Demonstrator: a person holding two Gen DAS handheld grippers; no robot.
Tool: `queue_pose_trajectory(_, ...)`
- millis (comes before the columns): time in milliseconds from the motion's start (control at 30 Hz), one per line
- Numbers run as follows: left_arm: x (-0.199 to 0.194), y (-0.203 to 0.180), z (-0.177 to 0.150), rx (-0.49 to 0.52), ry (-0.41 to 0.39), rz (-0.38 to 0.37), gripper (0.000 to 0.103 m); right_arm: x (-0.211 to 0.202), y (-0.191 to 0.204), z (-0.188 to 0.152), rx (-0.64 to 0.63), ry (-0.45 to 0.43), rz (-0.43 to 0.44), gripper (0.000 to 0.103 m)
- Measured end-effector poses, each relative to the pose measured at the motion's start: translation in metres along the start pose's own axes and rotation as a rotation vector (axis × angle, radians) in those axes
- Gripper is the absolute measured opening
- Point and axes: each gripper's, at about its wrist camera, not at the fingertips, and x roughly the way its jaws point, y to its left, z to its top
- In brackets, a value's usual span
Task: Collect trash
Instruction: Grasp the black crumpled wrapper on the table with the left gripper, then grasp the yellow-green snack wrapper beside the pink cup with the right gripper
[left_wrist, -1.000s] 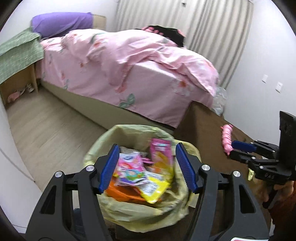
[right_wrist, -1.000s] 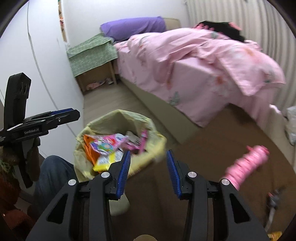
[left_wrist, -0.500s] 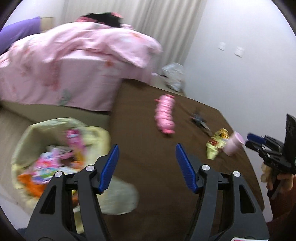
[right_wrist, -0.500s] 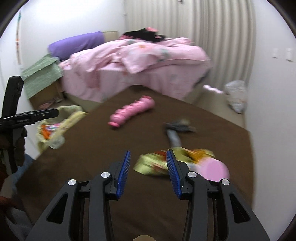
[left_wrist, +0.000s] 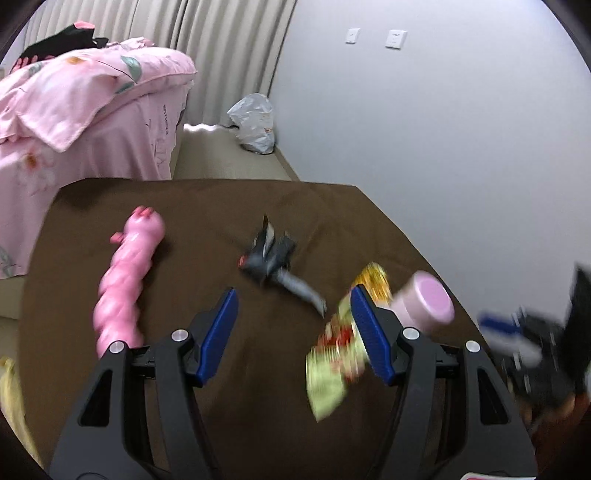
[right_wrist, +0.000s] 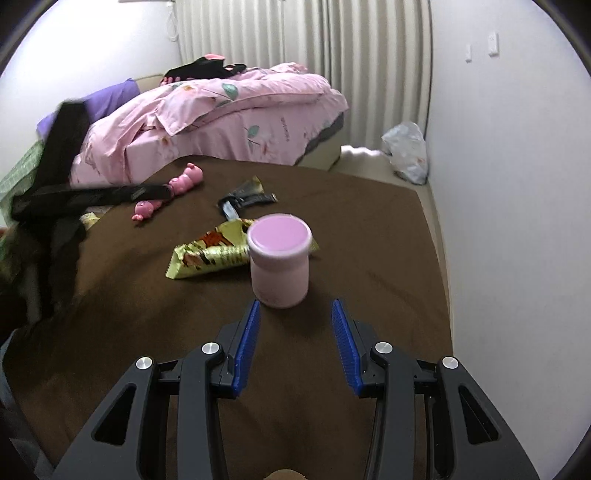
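On a brown-covered table (right_wrist: 369, 236) stands a pink lidded cup (right_wrist: 279, 266), just beyond my open right gripper (right_wrist: 295, 314), whose blue pads hold nothing. A yellow-green snack wrapper (right_wrist: 207, 254) lies against the cup's left side. A dark grey wrapper (right_wrist: 245, 195) lies farther back. In the left wrist view my left gripper (left_wrist: 293, 306) hangs open and empty over the table, with the snack wrapper (left_wrist: 334, 362) by its right finger, the grey wrapper (left_wrist: 275, 266) ahead and the cup (left_wrist: 424, 302) to the right.
A pink toy (left_wrist: 125, 280) lies on the table's left part. A bed with a pink quilt (right_wrist: 229, 110) stands behind. A white plastic bag (left_wrist: 255, 122) sits on the floor by the wall. A yellow bin-liner edge (left_wrist: 11, 398) shows at far left.
Both grippers have swung right, away from the trash-filled bin and over the table. The cup and wrappers have come into view close in front of them. Both stay open.
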Motion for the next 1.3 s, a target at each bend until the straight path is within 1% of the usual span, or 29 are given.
queue_pose_trajectory(67, 0.022, 0.001, 0.012, -0.021, 0.02, 0.067, 0.06, 0.005, 0.001, -0.005, 0.022, 0.01, 0.019, 0.039)
queue_pose_trajectory(100, 0.033, 0.003, 0.016, -0.046, 0.031, 0.073, 0.06, 0.008, 0.003, -0.007, 0.027, 0.01, 0.025, 0.039)
queue_pose_trajectory(133, 0.042, 0.006, 0.02, -0.069, 0.047, 0.063, 0.06, 0.01, 0.004, -0.009, 0.03, 0.008, 0.025, 0.039)
queue_pose_trajectory(167, 0.05, 0.007, 0.022, -0.079, 0.063, 0.074, 0.06, 0.011, 0.007, -0.009, 0.033, 0.007, 0.028, 0.039)
queue_pose_trajectory(200, 0.059, 0.009, 0.023, -0.092, 0.087, 0.104, 0.06, 0.013, 0.009, -0.01, 0.044, 0.007, 0.042, 0.039)
queue_pose_trajectory(267, 0.072, 0.012, 0.024, -0.112, 0.119, 0.125, 0.06, 0.017, 0.012, -0.01, 0.064, 0.015, 0.076, 0.039)
queue_pose_trajectory(300, 0.077, 0.015, 0.022, -0.127, 0.141, 0.133, 0.058, 0.019, 0.014, -0.01, 0.078, 0.027, 0.101, 0.039)
queue_pose_trajectory(367, 0.074, 0.017, 0.02, -0.117, 0.13, 0.141, 0.044, 0.023, 0.019, -0.01, 0.095, 0.04, 0.131, 0.039)
queue_pose_trajectory(400, 0.071, 0.018, 0.016, -0.1, 0.139, 0.143, 0.042, 0.025, 0.022, -0.008, 0.102, 0.043, 0.14, 0.039)
queue_pose_trajectory(467, 0.057, 0.02, 0.006, -0.092, 0.141, 0.128, 0.039, 0.029, 0.028, -0.005, 0.115, 0.035, 0.152, 0.039)
queue_pose_trajectory(567, 0.03, 0.024, -0.014, -0.089, 0.148, 0.121, 0.039, 0.035, 0.037, 0.003, 0.132, 0.025, 0.159, 0.039)
queue_pose_trajectory(667, -0.008, 0.034, -0.033, -0.115, 0.14, 0.138, 0.039, 0.043, 0.045, 0.01, 0.164, 0.029, 0.179, 0.039)
queue_pose_trajectory(767, -0.051, 0.048, -0.055, -0.171, 0.117, 0.151, 0.039, 0.055, 0.049, 0.019, 0.231, 0.036, 0.185, 0.039)
queue_pose_trajectory(800, -0.062, 0.05, -0.062, -0.187, 0.113, 0.157, 0.039, 0.058, 0.05, 0.021, 0.255, 0.037, 0.179, 0.039)
queue_pose_trajectory(833, -0.071, 0.052, -0.068, -0.198, 0.109, 0.166, 0.039, 0.065, 0.05, 0.024, 0.316, 0.039, 0.165, 0.039)
queue_pose_trajectory(867, -0.078, 0.053, -0.074, -0.202, 0.106, 0.175, 0.039, 0.067, 0.052, 0.026, 0.335, 0.035, 0.157, 0.039)
queue_pose_trajectory(933, -0.091, 0.052, -0.09, -0.194, 0.098, 0.207, 0.039, 0.077, 0.056, 0.029, 0.388, 0.021, 0.104, 0.039)
queue_pose_trajectory(1000, -0.101, 0.056, -0.105, -0.203, 0.097, 0.216, 0.04, 0.084, 0.057, 0.031, 0.422, 0.032, 0.067, 0.039)
queue_pose_trajectory(1033, -0.106, 0.058, -0.11, -0.216, 0.098, 0.216, 0.04, 0.092, 0.058, 0.03, 0.465, 0.048, 0.052, 0.039)
queue_pose_trajectory(1100, -0.112, 0.062, -0.118, -0.234, 0.1, 0.212, 0.04, 0.099, 0.055, 0.032, 0.495, 0.053, 0.072, 0.039)
queue_pose_trajectory(1133, -0.114, 0.063, -0.121, -0.234, 0.103, 0.208, 0.04, 0.106, 0.058, 0.032, 0.486, 0.07, 0.106, 0.039)
queue_pose_trajectory(1200, -0.12, 0.066, -0.126, -0.229, 0.103, 0.201, 0.04, 0.107, 0.06, 0.034, 0.462, 0.066, 0.111, 0.039)
queue_pose_trajectory(1233, -0.122, 0.065, -0.126, -0.229, 0.101, 0.203, 0.04, 0.108, 0.067, 0.036, 0.403, 0.088, 0.15, 0.039)
queue_pose_trajectory(1300, -0.128, 0.069, -0.127, -0.239, 0.094, 0.207, 0.041, 0.108, 0.072, 0.037, 0.352, 0.105, 0.185, 0.039)
